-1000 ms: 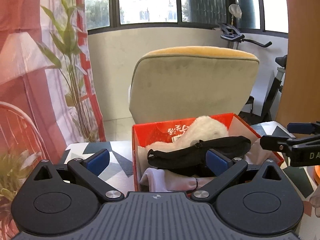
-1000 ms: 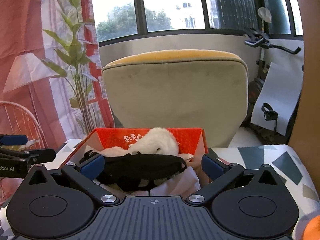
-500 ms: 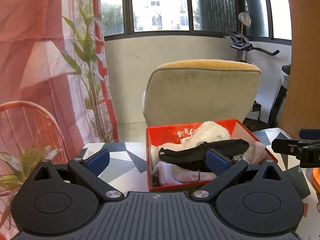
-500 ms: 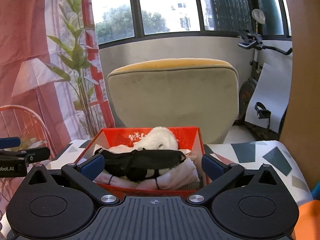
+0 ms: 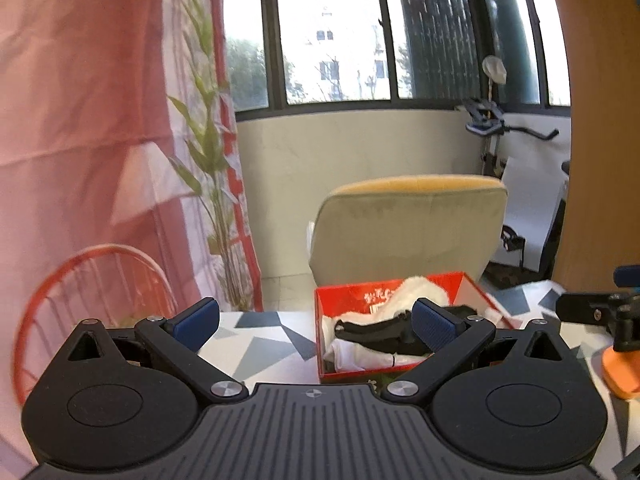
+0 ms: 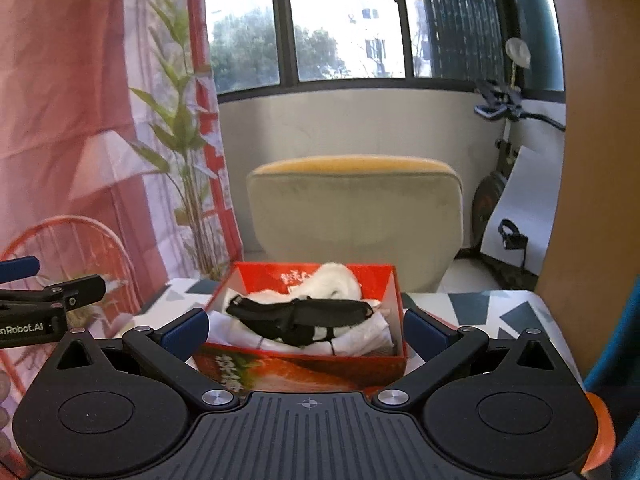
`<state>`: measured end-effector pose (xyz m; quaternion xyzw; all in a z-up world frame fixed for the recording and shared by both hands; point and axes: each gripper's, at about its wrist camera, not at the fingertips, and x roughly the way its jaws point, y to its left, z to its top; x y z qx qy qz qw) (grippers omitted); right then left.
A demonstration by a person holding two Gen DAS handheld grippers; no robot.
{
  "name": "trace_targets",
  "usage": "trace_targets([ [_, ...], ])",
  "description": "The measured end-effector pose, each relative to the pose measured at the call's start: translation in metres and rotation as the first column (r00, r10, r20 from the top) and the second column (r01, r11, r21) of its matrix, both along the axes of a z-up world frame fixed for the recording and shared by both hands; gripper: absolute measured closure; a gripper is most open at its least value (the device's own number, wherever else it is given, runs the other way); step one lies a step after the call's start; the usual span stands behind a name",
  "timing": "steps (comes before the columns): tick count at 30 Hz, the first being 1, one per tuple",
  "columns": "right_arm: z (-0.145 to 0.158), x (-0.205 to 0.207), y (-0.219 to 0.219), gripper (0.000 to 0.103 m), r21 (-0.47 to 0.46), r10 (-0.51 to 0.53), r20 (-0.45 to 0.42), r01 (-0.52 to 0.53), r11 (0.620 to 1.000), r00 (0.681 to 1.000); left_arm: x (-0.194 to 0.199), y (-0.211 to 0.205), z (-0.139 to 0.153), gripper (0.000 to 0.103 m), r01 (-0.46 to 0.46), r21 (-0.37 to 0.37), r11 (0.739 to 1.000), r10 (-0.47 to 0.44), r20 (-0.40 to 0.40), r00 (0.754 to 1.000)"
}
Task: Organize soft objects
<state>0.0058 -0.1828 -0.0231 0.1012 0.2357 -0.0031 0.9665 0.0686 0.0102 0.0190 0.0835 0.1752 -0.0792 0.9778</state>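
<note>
A red cardboard box point(image 6: 392, 288) point(image 5: 320, 320) sits on a table with a grey, white and dark triangle-patterned cover point(image 6: 472, 308) point(image 5: 260, 344). Inside lie a black eye mask point(image 6: 304, 314) point(image 5: 372, 328), a fluffy white plush item point(image 6: 340, 286) point(image 5: 424, 286) and white cloth point(image 6: 368, 336) point(image 5: 352, 354). My right gripper point(image 6: 306, 330) is open, held back from the box's near side with nothing between its fingers. My left gripper point(image 5: 316, 322) is open and empty, left of and behind the box. Each gripper's side shows at the edge of the other's view.
A beige chair with a yellow top point(image 6: 356, 208) point(image 5: 408, 224) stands right behind the table. A red wire chair point(image 5: 92, 280) point(image 6: 68, 248) and a tall plant point(image 5: 208, 184) are at the left, an exercise bike point(image 6: 504, 148) and a wooden panel point(image 6: 592, 160) at the right.
Both grippers have pulled back and up from the box, which now looks smaller and farther away. Both stay open and empty. The box's contents have not moved.
</note>
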Motion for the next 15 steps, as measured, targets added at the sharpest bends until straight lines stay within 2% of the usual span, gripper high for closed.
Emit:
trace_targets([
  [9,0.059,-0.073,0.016,0.000,-0.071,-0.003,0.083,0.009,0.997,0.997,-0.067,0.015,0.048,0.000,-0.034,-0.022,0.999,0.036,0.083,0.996],
  [15,0.080,-0.103,0.014,0.000,-0.091,-0.047,0.116,0.058,0.994,0.992,-0.094,0.016,0.060,0.000,-0.043,-0.031,0.999,0.047,0.129,0.990],
])
